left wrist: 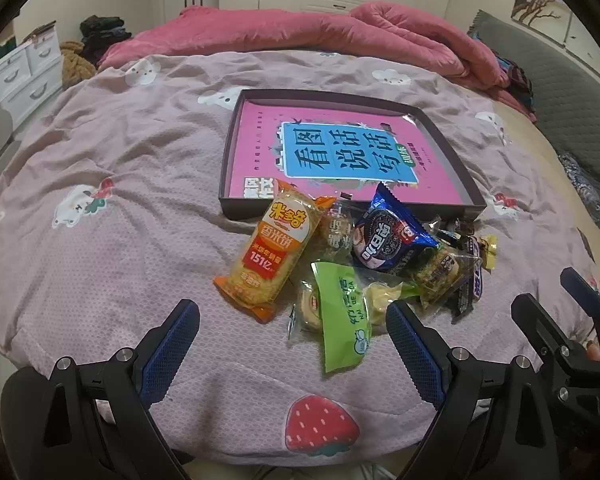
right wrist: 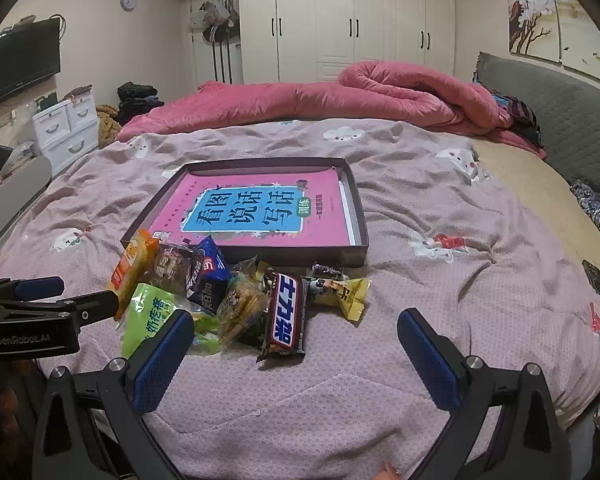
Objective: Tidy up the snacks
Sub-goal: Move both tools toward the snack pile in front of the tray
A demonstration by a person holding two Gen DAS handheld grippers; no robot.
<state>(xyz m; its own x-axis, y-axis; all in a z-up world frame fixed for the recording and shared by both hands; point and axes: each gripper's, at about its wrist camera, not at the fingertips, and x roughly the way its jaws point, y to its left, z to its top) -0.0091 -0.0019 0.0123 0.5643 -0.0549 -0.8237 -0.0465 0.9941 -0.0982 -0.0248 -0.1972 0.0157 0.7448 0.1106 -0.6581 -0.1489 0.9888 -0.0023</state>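
A pile of snacks lies on the bed in front of a shallow dark tray point(left wrist: 240, 210) point(right wrist: 362, 216) lined with a pink book. The pile holds an orange rice-cracker pack point(left wrist: 266, 256) point(right wrist: 134, 264), a green pack point(left wrist: 340, 320) point(right wrist: 150, 314), a blue Oreo pack point(left wrist: 388, 236) point(right wrist: 206, 276), a Snickers bar point(right wrist: 286, 316) point(left wrist: 472, 280) and a yellow candy point(right wrist: 350, 294). My left gripper point(left wrist: 294, 336) is open and empty, just short of the green pack. My right gripper point(right wrist: 296, 340) is open and empty, near the Snickers bar.
The bed has a mauve cartoon-print cover point(left wrist: 120, 160) point(right wrist: 440, 264). A rolled pink quilt point(left wrist: 340, 36) point(right wrist: 380, 92) lies at the far end. A grey headboard point(right wrist: 560, 108) is at the right. White drawers point(right wrist: 66, 128) stand at the left. The left gripper shows in the right wrist view point(right wrist: 60, 300).
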